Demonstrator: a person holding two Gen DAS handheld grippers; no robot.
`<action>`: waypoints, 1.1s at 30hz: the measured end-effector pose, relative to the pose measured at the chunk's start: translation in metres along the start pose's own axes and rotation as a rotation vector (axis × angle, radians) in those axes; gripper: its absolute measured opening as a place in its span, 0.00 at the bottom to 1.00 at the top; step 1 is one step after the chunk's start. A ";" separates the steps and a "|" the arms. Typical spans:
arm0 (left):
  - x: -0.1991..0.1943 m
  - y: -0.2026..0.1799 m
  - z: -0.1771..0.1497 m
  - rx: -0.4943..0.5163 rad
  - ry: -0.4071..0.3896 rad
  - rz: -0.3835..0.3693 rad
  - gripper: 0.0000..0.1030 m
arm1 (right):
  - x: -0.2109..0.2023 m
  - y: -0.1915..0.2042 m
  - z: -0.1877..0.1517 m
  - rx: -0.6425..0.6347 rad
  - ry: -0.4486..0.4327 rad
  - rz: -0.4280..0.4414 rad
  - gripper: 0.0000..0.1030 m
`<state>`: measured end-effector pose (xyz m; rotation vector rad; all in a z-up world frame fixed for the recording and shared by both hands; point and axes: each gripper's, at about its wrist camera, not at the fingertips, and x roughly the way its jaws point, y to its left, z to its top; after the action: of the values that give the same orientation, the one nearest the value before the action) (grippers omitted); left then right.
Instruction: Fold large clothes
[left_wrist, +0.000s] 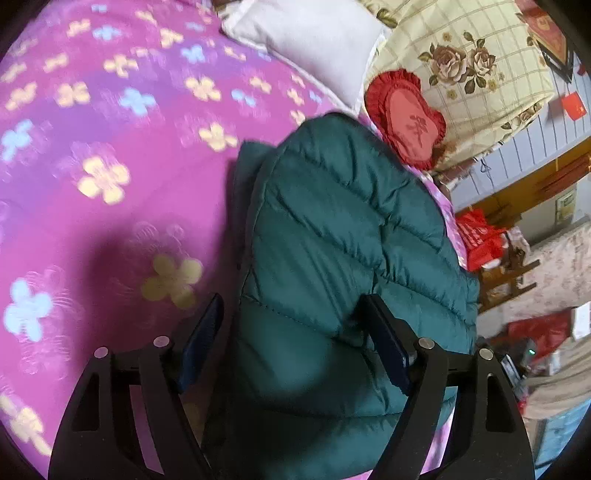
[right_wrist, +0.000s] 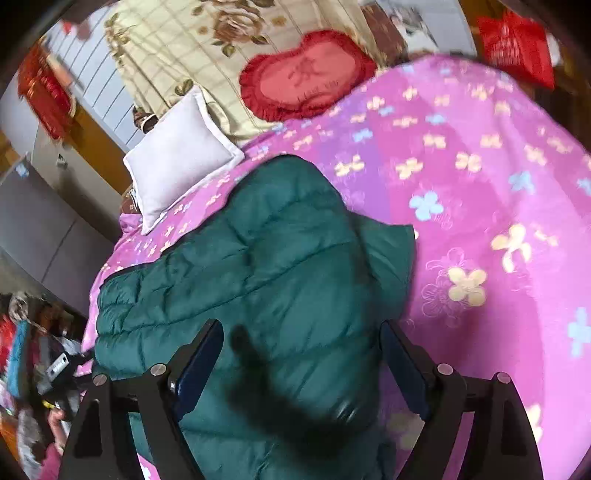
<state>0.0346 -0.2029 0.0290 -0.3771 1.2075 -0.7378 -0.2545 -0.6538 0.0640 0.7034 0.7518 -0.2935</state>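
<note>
A dark teal quilted puffer jacket (left_wrist: 332, 229) lies on a pink flowered bedspread (left_wrist: 110, 147); it also shows in the right wrist view (right_wrist: 266, 258). My left gripper (left_wrist: 291, 314) is open, its blue-padded fingers (left_wrist: 203, 332) wide apart just above the near end of the jacket. My right gripper (right_wrist: 303, 343) is open too, fingers (right_wrist: 199, 354) spread over the near part of the jacket. Whether either one touches the fabric cannot be told. Both views are blurred.
A white pillow (right_wrist: 177, 155), a red heart-shaped cushion (right_wrist: 306, 77) and a cream rose-print quilt (left_wrist: 461, 74) lie at the head of the bed. Red bags (left_wrist: 476, 240) and clutter stand beside the bed edge. The bedspread (right_wrist: 480, 184) stretches wide beside the jacket.
</note>
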 end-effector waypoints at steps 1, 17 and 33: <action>0.003 0.001 0.001 0.000 0.007 -0.013 0.79 | 0.007 -0.006 0.003 0.011 0.017 0.010 0.82; 0.021 0.003 0.012 0.045 0.061 -0.051 0.88 | 0.038 -0.029 0.017 -0.001 -0.002 0.044 1.00; 0.027 -0.025 0.001 0.165 0.042 -0.093 0.48 | 0.043 -0.006 -0.002 0.033 0.069 0.218 0.47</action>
<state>0.0326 -0.2389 0.0262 -0.2840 1.1649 -0.9230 -0.2282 -0.6563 0.0294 0.8228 0.7301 -0.0833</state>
